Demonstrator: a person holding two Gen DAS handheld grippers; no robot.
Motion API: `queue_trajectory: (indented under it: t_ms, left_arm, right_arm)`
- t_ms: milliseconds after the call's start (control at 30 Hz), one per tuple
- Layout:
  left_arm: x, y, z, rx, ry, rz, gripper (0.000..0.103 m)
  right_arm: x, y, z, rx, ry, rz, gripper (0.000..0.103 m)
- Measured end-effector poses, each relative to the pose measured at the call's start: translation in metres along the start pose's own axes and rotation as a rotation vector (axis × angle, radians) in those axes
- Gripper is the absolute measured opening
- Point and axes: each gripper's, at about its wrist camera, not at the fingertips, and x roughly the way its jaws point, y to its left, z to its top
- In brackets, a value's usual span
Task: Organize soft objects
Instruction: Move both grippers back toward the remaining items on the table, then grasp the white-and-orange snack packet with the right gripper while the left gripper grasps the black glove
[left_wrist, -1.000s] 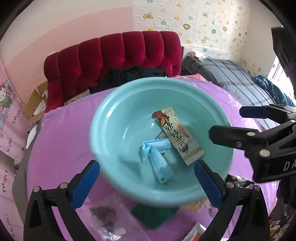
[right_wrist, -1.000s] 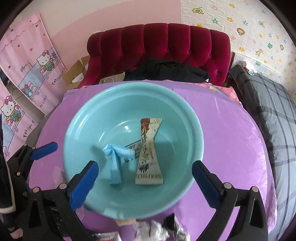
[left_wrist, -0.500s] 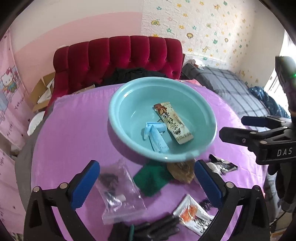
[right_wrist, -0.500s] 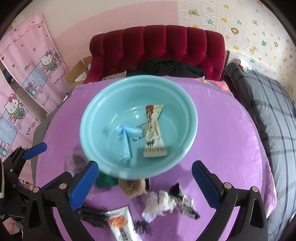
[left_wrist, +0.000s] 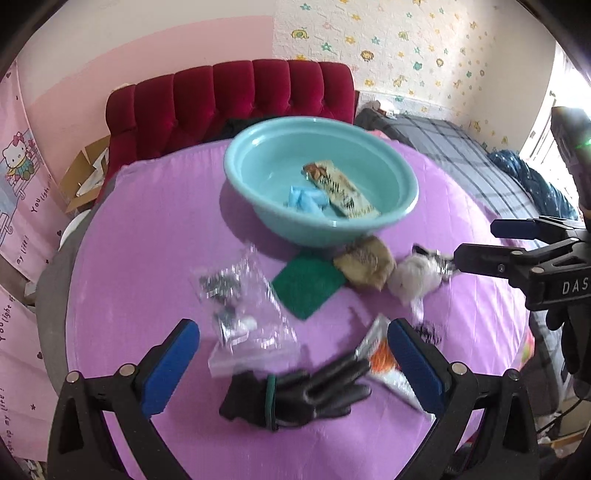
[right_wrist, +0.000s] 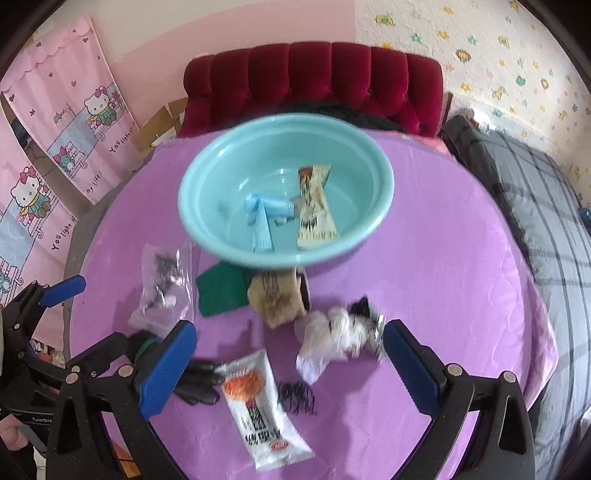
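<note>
On the purple cloth (left_wrist: 147, 236) before me sits a teal bowl (left_wrist: 258, 155) holding two things: a crumpled blue mask (left_wrist: 306, 198) and a beige snack packet (left_wrist: 341, 190), side by side and touching, the packet's long axis running from the far wall down toward the near rim, the mask to its left. Outside the bowl, just at its near side, lie a green cloth (left_wrist: 306, 282), a tan lump (left_wrist: 365, 266) touching it, and a white wad (left_wrist: 415, 278) next along to the right. Nearer me are a clear bag (left_wrist: 243, 314) with dark bits inside, a black glove (left_wrist: 295, 393) lying crosswise with fingers pointing right, and a white-and-orange packet (right_wrist: 258, 402) whose long axis runs toward me, a small black hair comb (right_wrist: 295, 397) beside it. My left gripper (left_wrist: 293, 365) hangs above the glove with jaws spread wide and nothing between them; my right gripper (right_wrist: 290, 369) hangs over the packet, equally wide and holding nothing.
</note>
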Motion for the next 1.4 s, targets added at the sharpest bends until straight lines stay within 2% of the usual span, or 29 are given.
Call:
queue_trajectory:
  t_ms: [167, 333, 633, 900, 1233, 1267, 1300, 1333, 1400]
  left_arm:
    - [0.002, 0.003, -0.02, 0.02, 0.013, 0.025, 0.103]
    - [0.008, 0.006, -0.037, 0.015, 0.038, 0.012, 0.103]
    - [0.027, 0.014, -0.065, -0.009, 0.103, 0.02, 0.103]
    - [0.033, 0.016, -0.076, -0.011, 0.125, 0.029, 0.103]
    - [0.041, 0.022, -0.084, -0.034, 0.155, 0.029, 0.103]
    - [0.042, 0.023, -0.085, -0.038, 0.157, 0.029, 0.103]
    - [0.043, 0.024, -0.085, -0.042, 0.159, 0.028, 0.103]
    - [0.044, 0.025, -0.085, -0.045, 0.164, 0.027, 0.103]
    - [0.046, 0.025, -0.085, -0.049, 0.169, 0.028, 0.103]
  right_arm:
    - [0.009, 0.001, -0.024, 0.007, 0.03, 0.0, 0.103]
    - [0.022, 0.007, -0.048, 0.008, 0.069, -0.002, 0.103]
    - [0.052, 0.016, -0.071, -0.012, 0.146, -0.003, 0.103]
    - [0.079, 0.023, -0.09, -0.031, 0.229, 0.018, 0.103]
    - [0.116, 0.034, -0.1, -0.07, 0.296, -0.019, 0.103]
    - [0.117, 0.035, -0.101, -0.071, 0.299, -0.017, 0.101]
    - [0.118, 0.036, -0.101, -0.074, 0.301, -0.014, 0.092]
    - [0.12, 0.038, -0.102, -0.082, 0.305, -0.014, 0.077]
    - [0.121, 0.041, -0.106, -0.087, 0.301, -0.003, 0.064]
